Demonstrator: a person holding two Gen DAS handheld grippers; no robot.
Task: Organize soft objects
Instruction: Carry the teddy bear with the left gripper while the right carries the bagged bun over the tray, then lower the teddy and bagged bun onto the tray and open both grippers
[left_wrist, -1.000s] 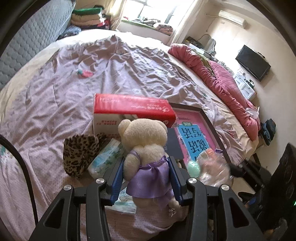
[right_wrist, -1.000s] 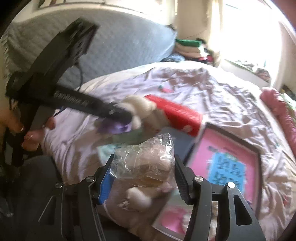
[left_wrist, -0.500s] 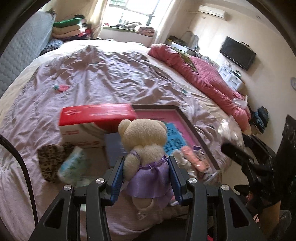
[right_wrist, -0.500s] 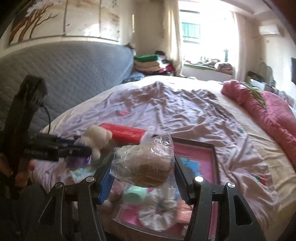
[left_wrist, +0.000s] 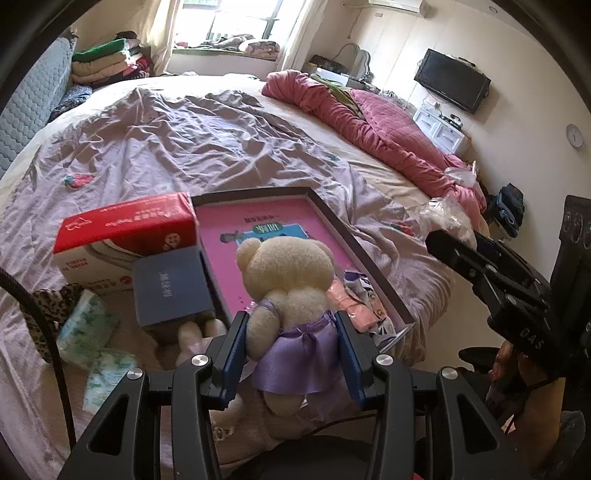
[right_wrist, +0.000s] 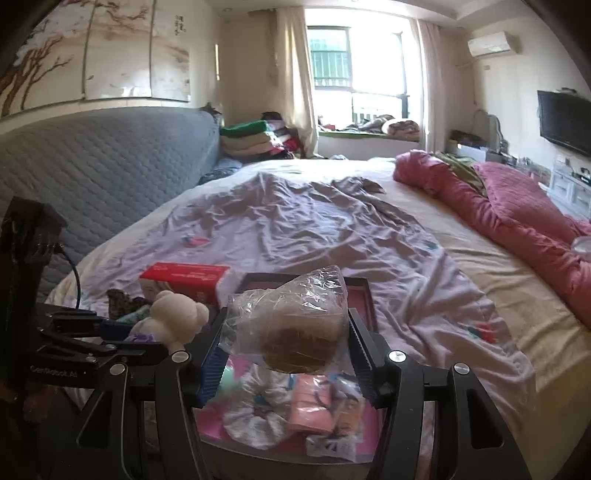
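Left hand-held gripper (left_wrist: 291, 343) clamps the teddy bear (left_wrist: 290, 288); only the right view shows its hand-held gripper (right_wrist: 284, 345) clamping a bagged toy (right_wrist: 291, 321).

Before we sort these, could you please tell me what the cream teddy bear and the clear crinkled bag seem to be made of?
Cream teddy bear: plush pile, fuzzy and matte; its purple dress looks like satin, by its sheen. Clear crinkled bag: thin plastic film, glossy, with creases; the brown contents look soft, material unclear.

My left gripper (left_wrist: 291, 354) now carries the teddy bear (left_wrist: 291, 288) from the red box (left_wrist: 125, 229) over the pink tray (left_wrist: 266, 218), while my right gripper (right_wrist: 286, 354) lifts the bagged toy (right_wrist: 291, 325) higher.
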